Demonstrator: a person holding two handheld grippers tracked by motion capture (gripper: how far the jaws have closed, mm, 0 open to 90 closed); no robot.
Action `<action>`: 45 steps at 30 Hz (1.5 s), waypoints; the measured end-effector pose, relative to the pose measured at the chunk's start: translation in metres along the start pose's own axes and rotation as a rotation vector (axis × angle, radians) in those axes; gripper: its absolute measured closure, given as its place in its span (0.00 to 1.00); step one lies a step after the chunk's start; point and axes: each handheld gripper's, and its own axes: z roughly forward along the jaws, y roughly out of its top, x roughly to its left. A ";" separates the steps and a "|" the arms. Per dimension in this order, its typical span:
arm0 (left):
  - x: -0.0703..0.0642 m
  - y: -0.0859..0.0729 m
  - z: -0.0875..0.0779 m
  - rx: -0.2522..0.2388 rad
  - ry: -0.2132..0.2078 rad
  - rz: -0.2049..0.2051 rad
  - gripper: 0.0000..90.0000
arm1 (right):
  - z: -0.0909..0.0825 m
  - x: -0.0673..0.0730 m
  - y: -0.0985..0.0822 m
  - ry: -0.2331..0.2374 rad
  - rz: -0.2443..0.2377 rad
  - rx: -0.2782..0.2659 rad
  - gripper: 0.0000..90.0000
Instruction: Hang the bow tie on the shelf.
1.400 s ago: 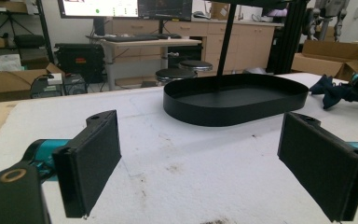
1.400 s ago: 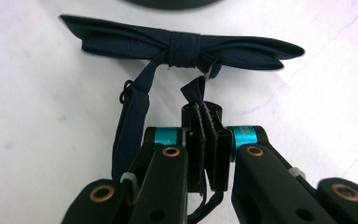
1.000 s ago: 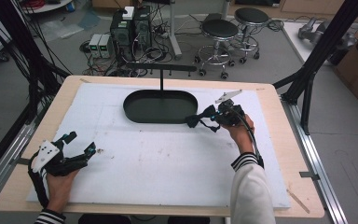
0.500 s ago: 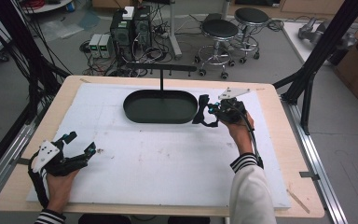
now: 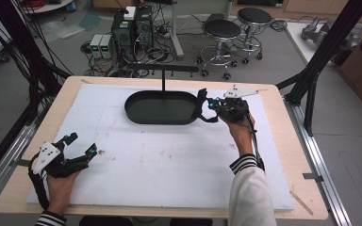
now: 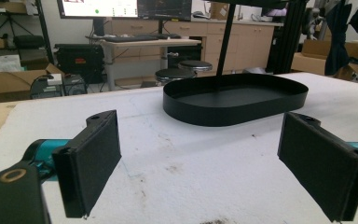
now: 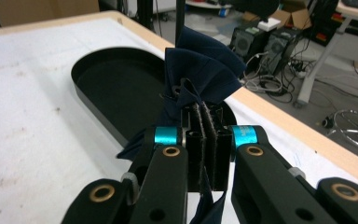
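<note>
Navy cloth (image 7: 200, 70) is pinched between the closed jaws of the right gripper (image 5: 206, 104), held at the right end of the black oval tray (image 5: 162, 108) near the table's far edge. Placement appears unfinished. Left gripper (image 5: 78, 149) rests wide open and empty near the front-left corner.

Tray (image 5: 162, 109) mid-table, far side (cloth (image 7: 200, 65) at its right end).

One shallow black oval metal tray (image 5: 160, 110), one dark navy cloth (image 7: 200, 60), two black two-jaw grippers, two round stools behind.
</note>
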 end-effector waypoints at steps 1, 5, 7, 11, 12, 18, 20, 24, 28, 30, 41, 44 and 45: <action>0.000 0.000 0.000 0.000 0.000 0.000 0.15 | 0.000 0.000 0.001 -0.002 -0.002 -0.006 0.98; 0.000 0.000 0.000 0.001 0.001 0.001 0.15 | 0.002 0.002 0.004 0.001 -0.003 -0.035 0.98; 0.000 0.000 0.000 0.001 0.001 0.000 0.15 | 0.002 0.003 0.006 0.001 -0.004 -0.047 0.98; 0.000 0.000 0.000 0.002 0.000 0.001 0.15 | 0.005 0.004 0.009 0.012 0.001 -0.054 0.98; 0.000 0.000 0.000 0.002 0.000 0.002 0.15 | 0.006 0.005 0.011 0.015 -0.004 -0.058 0.98; 0.000 0.000 0.000 0.000 0.000 -0.002 0.15 | 0.015 0.009 0.027 0.020 -0.018 -0.095 0.98; 0.000 0.000 0.000 0.001 0.000 -0.002 0.15 | 0.019 0.010 0.030 0.029 -0.014 -0.094 0.98; 0.000 0.000 0.000 0.000 0.001 -0.004 0.15 | 0.023 0.012 0.033 0.030 -0.021 -0.089 0.98; 0.001 0.000 0.000 0.000 0.001 -0.006 0.15 | 0.030 0.015 0.040 0.043 -0.024 -0.094 0.98; 0.001 0.000 0.000 0.002 0.001 -0.006 0.15 | 0.034 0.017 0.044 0.048 -0.027 -0.098 0.98; 0.001 0.000 0.000 0.000 0.001 -0.006 0.15 | 0.051 0.028 0.061 0.062 -0.036 -0.112 0.98; 0.001 0.000 0.000 0.001 0.001 -0.006 0.15 | 0.060 0.033 0.069 0.065 -0.044 -0.116 0.98; 0.001 0.000 0.000 0.001 0.001 -0.006 0.15 | 0.060 0.033 0.069 0.065 -0.044 -0.116 0.98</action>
